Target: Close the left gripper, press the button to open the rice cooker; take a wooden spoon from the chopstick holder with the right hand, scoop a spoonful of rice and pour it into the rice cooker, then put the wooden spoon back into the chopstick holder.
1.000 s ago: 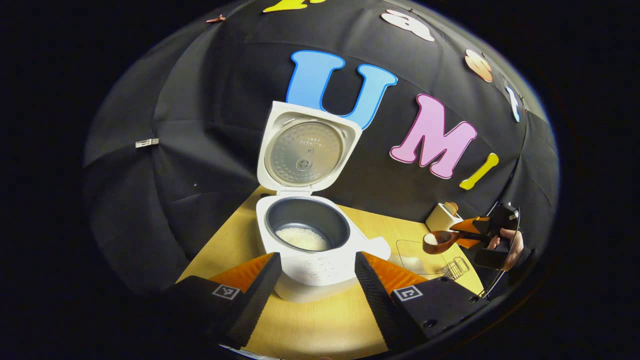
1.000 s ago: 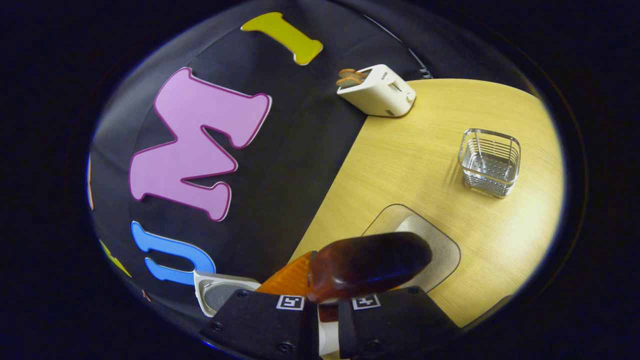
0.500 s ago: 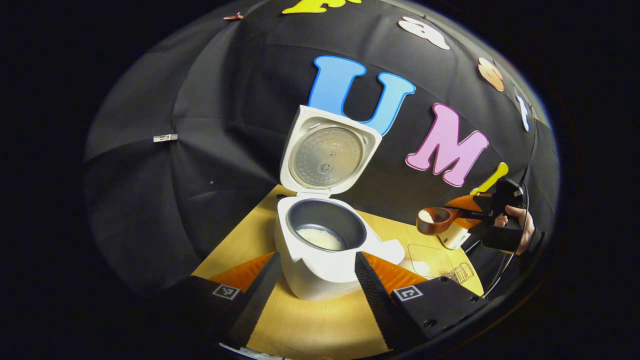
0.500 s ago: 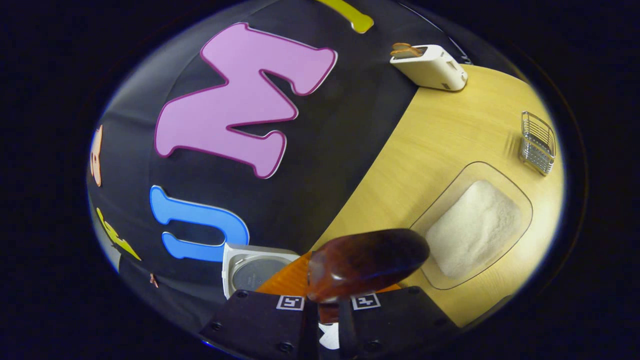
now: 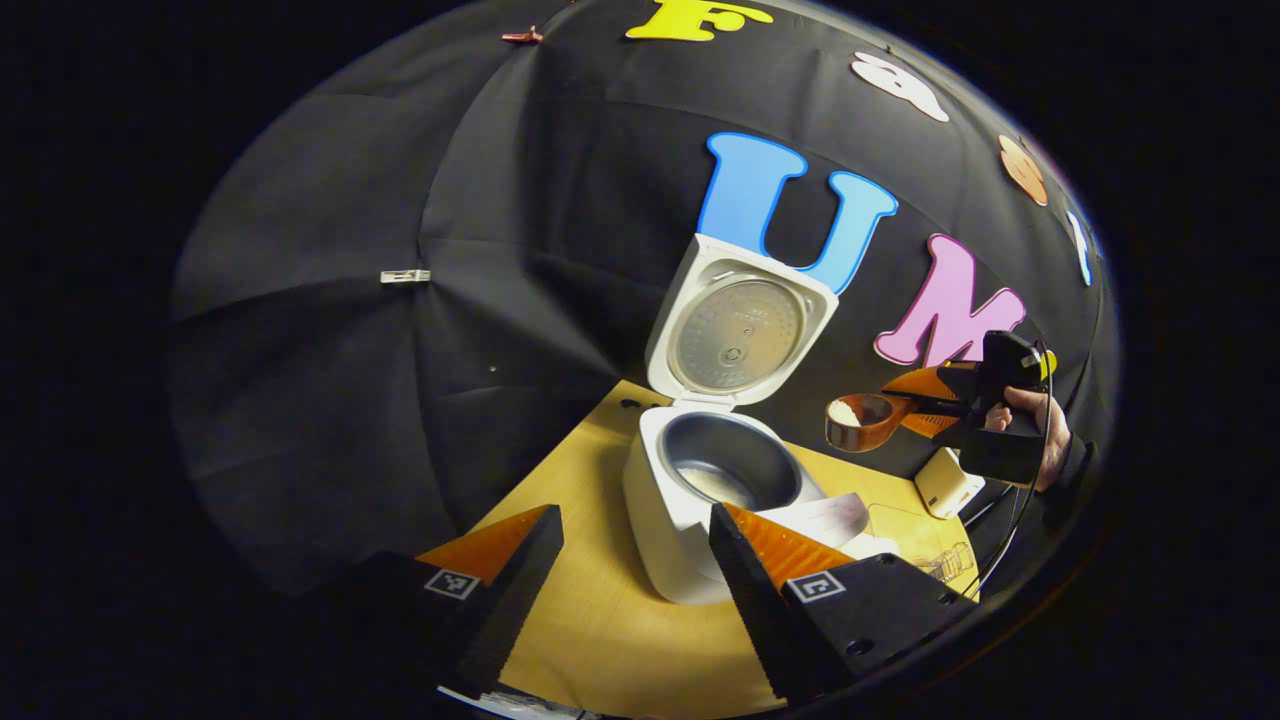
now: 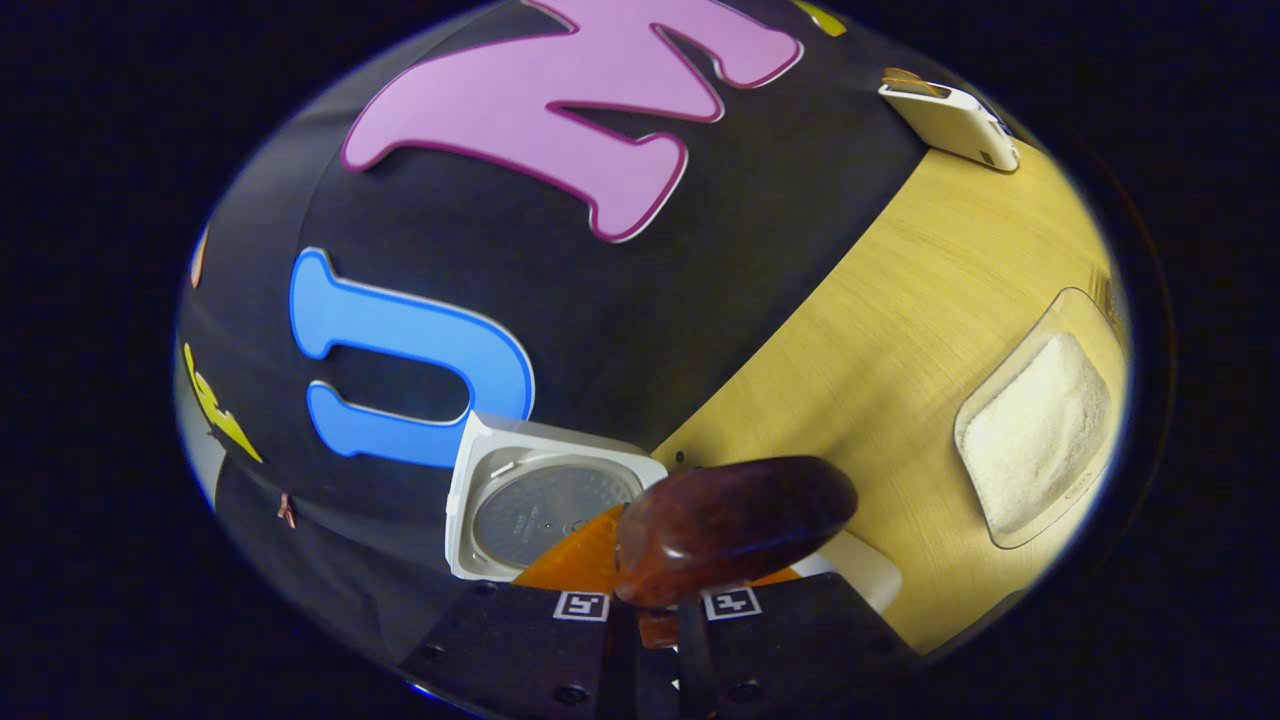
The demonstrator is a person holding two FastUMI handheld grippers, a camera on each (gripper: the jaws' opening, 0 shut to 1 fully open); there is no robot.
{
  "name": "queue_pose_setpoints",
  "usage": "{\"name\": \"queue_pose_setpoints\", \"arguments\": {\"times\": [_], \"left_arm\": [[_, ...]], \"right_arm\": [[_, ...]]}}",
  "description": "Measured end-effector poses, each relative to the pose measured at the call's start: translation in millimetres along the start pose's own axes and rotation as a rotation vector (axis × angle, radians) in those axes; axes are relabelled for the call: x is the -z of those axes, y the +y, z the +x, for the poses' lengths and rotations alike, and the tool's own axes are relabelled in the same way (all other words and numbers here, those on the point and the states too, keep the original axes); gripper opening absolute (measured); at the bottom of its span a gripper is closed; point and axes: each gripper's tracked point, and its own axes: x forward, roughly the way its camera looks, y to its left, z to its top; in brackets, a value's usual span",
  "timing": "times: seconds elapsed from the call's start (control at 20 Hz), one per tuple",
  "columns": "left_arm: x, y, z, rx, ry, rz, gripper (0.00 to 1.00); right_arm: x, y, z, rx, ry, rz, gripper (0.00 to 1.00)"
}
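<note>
Currently: right tool [image 5: 925, 415] clenched on wooden spoon [image 5: 862, 420], bowl level (keeps its rice) beside rice cooker [image 5: 715, 475], lid raised for pouring; left tool [image 5: 635, 560] released, idle, cooker just ahead.

A staged recording booth is posing as a kitchen: black cloth is hanging behind a wooden table [image 6: 900, 330] carrying a rice cooker [image 5: 700, 500] and what looks like a toaster [image 6: 950, 115].

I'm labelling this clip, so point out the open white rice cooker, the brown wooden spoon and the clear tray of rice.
open white rice cooker [image 5: 668, 505], left gripper view, outer wall
brown wooden spoon [image 6: 735, 525], right gripper view, bowl's underside
clear tray of rice [image 6: 975, 425], right gripper view, rim
</note>
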Motion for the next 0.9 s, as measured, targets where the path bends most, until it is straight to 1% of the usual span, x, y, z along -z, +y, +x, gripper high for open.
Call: {"name": "queue_pose_setpoints", "arguments": {"times": [0.2,0.4,0.55,0.7,0.8,0.9], "left_arm": [[7.5,17.3,3.4,-0.026,0.028,-0.012,0.95],[14.7,26.7,8.6,-0.043,0.049,-0.026,0.95],[21.9,26.2,9.4,-0.047,0.065,-0.019,0.95],[30.9,24.9,8.8,-0.047,0.085,-0.015,0.95],[39.4,21.2,7.9,-0.042,0.097,-0.035,0.95],[46.1,20.6,5.8,-0.043,0.095,-0.047,0.95]], "right_arm": [[22.7,8.3,33.8,0.002,0.003,-0.096,0.19],[44.5,21.9,59.6,-0.023,0.008,-0.238,0.19],[56.8,26.2,66.5,-0.035,-0.011,-0.382,0.19],[73.9,22.4,76.6,-0.033,-0.008,-0.491,0.19],[88.6,16.4,80.8,-0.025,0.020,-0.554,0.19],[93.1,11.6,84.2,-0.015,0.008,-0.643,0.19]]}}
